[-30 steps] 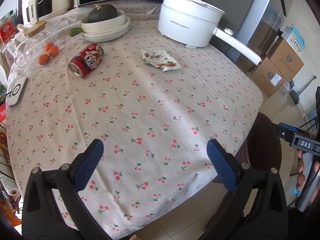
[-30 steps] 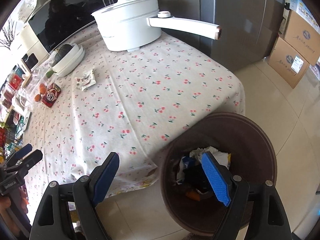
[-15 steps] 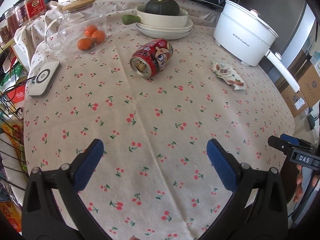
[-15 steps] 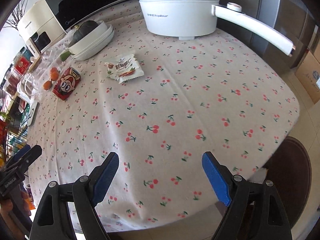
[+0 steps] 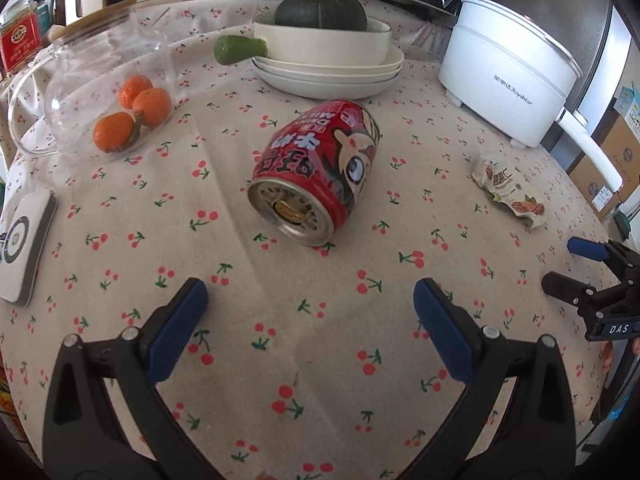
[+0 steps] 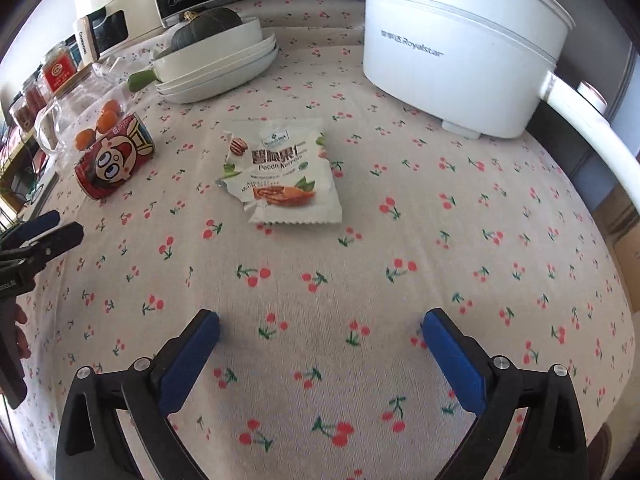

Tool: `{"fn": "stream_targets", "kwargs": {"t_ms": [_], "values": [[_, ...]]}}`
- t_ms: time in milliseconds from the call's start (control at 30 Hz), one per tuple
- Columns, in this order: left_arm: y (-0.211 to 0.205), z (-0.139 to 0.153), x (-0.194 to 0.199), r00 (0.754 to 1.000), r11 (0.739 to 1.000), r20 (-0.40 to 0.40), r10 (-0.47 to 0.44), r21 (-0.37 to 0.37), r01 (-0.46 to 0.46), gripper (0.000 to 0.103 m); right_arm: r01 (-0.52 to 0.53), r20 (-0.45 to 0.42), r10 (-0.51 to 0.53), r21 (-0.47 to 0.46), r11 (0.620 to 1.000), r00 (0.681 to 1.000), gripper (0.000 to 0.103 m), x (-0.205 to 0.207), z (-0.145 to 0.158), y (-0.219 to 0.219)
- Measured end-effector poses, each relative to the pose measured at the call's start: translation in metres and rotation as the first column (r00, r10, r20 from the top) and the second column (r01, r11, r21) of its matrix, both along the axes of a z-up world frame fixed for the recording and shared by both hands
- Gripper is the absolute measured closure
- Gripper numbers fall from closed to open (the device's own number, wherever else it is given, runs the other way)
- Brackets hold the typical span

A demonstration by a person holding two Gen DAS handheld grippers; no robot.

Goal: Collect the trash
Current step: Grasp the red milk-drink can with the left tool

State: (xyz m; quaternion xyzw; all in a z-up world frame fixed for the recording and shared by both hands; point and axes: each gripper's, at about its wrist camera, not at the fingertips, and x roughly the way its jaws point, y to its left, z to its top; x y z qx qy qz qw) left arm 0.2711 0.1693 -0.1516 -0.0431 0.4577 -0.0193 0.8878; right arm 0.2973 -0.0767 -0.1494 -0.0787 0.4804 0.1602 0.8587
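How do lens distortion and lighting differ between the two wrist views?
Left wrist view: fisheye bows the cherry tablecloth, dark corners, and the red drink can stays sharp under soft daylight. Right wrist view: same bowing, the pecan kernel packet is crisp, and the white electric pot is bright.

Black tongs (image 5: 310, 300), blue pads (image 5: 178, 330)

A can (image 5: 316, 172) lies on its side at centre frame on the tablecloth (image 5: 280, 340), a snack packet (image 5: 508, 192) to its right. Behind it, a squash (image 5: 320, 10) sits in stacked dishes (image 5: 332, 64); a jar (image 5: 108, 92) stands upper left, a pot (image 5: 508, 76) upper right.
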Motion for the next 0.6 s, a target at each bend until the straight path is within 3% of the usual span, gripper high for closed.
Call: {"fn": "stream_targets", "kwargs": {"t_ms": [100, 367, 467, 600], "values": [[-0.012, -0.004, 0.01, 0.999, 0.993, -0.017, -0.036, 0.11, 0.037, 0.0, -0.011, 0.023, 0.011, 0.008, 1.0, 1.0, 0.0, 0.01, -0.001, 0.005], [-0.005, -0.004, 0.03, 1.0, 0.995, -0.008, -0.03, 0.092, 0.03, 0.0, -0.033, 0.047, 0.032, 0.011, 0.999, 0.998, 0.0, 0.034, -0.001, 0.02], [0.0, 0.0, 0.032, 0.999, 0.999, 0.023, -0.035, 0.027, 0.034, 0.001, -0.051, 0.048, 0.05, 0.01, 0.999, 0.998, 0.0, 0.04, -0.002, 0.028], [0.0, 0.009, 0.033, 0.995, 0.998, 0.08, -0.055, -0.007, 0.056, 0.011, -0.089, 0.05, 0.088, 0.011, 0.996, 0.995, 0.0, 0.044, -0.002, 0.041]]}}
